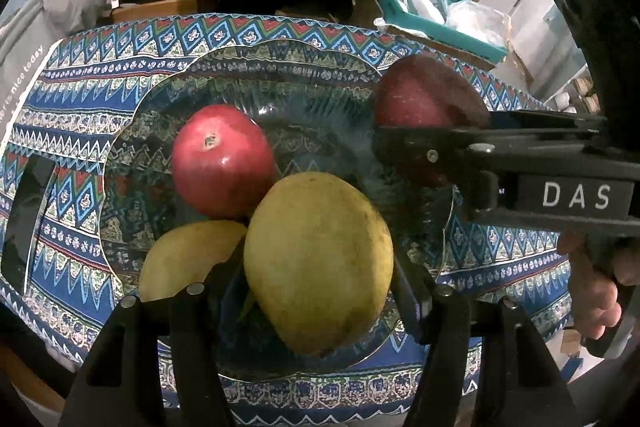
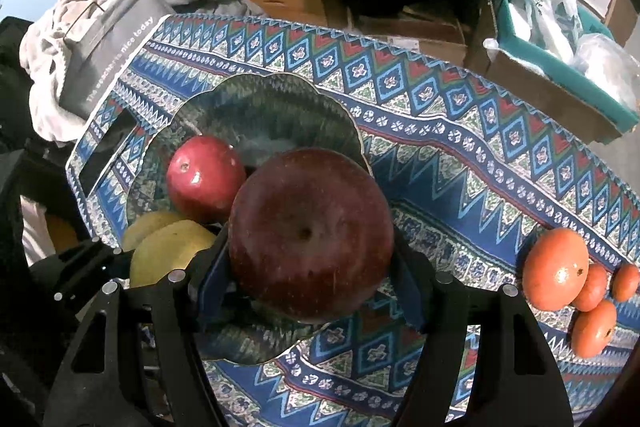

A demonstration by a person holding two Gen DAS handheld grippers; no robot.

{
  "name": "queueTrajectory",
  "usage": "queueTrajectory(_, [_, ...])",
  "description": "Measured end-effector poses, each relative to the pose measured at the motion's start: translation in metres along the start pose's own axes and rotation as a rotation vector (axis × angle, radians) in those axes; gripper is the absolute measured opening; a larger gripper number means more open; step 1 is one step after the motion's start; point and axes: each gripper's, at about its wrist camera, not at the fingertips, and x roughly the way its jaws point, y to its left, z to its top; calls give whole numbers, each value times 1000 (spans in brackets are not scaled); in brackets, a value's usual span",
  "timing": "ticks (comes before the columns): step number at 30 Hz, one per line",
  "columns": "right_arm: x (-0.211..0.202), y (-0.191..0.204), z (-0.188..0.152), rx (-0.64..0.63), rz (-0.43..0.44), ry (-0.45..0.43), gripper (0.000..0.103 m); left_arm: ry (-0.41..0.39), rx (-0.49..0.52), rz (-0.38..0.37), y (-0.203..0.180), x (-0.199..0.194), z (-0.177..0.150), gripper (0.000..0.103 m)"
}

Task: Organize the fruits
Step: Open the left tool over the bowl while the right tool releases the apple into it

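Note:
A clear glass plate [image 1: 132, 115] with a scalloped rim lies on the patterned blue cloth. In it rest a shiny red apple [image 1: 222, 161] and a yellow pear [image 1: 188, 259]. My left gripper [image 1: 320, 279] is shut on a second, larger yellow pear [image 1: 318, 263] just above the plate's near side. My right gripper [image 2: 312, 267] is shut on a dark red apple [image 2: 310, 235], held over the plate's [image 2: 256, 83] right edge. The left wrist view shows that apple [image 1: 424, 99] at the right with a black finger [image 1: 404, 147] across it. Whether either held fruit touches the plate is unclear.
Several oranges [image 2: 556, 269] lie on the cloth right of the plate. A grey paper bag [image 2: 108, 47] stands at the table's far left, and a black flat object [image 1: 24, 211] lies near it. A teal box [image 1: 440, 23] with plastic bags sits beyond the far right edge.

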Motion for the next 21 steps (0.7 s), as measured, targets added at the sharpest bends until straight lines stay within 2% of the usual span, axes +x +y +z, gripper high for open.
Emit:
queueTrajectory(7, [1,1,0,6,7,0,74,-16,-47,-29,9,-4,0,71])
queueTrajectory(17, [-8,-3,-3,18,-3,-30,74,-33,-58,-10,11,-11,-2,71])
queueTrajectory(21, [-18,0,-2,-4,-50,-58,74,-52,-46,5,8,-17,-2,71])
